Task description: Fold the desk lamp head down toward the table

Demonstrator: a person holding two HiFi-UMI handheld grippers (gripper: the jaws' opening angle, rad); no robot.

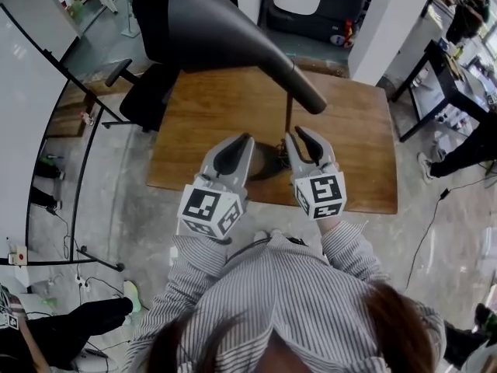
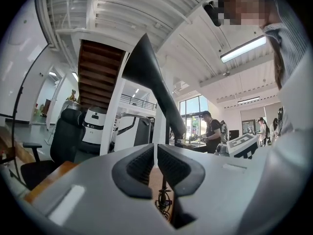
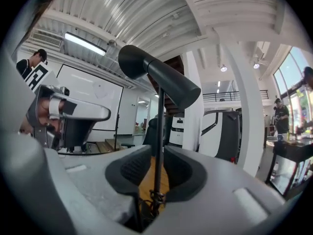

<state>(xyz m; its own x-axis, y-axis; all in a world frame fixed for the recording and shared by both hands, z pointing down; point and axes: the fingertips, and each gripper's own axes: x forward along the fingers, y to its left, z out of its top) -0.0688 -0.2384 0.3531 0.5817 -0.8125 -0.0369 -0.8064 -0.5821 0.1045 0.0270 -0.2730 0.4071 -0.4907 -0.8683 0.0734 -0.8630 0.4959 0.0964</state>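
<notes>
The desk lamp stands on the wooden table (image 1: 349, 146). Its dark cone-shaped head (image 1: 225, 29) is raised high and slants up to the left from the thin upright pole (image 1: 289, 119). My left gripper (image 1: 245, 139) hovers over the table's near edge just left of the pole, shut with nothing between its pads. My right gripper (image 1: 297, 134) is beside it, just right of the pole, and open. In the right gripper view the pole (image 3: 159, 141) shows through the gap of that gripper (image 3: 157, 165), beyond the tips. In the left gripper view the head (image 2: 151, 87) rises above the gripper (image 2: 156, 153).
A black office chair (image 1: 147, 92) sits at the table's far left corner. A black metal frame (image 1: 85, 130) stands on the floor to the left. A white column (image 1: 388, 22) and a dark side table (image 1: 450, 92) are to the right. Cables lie at the lamp's foot (image 3: 156, 197).
</notes>
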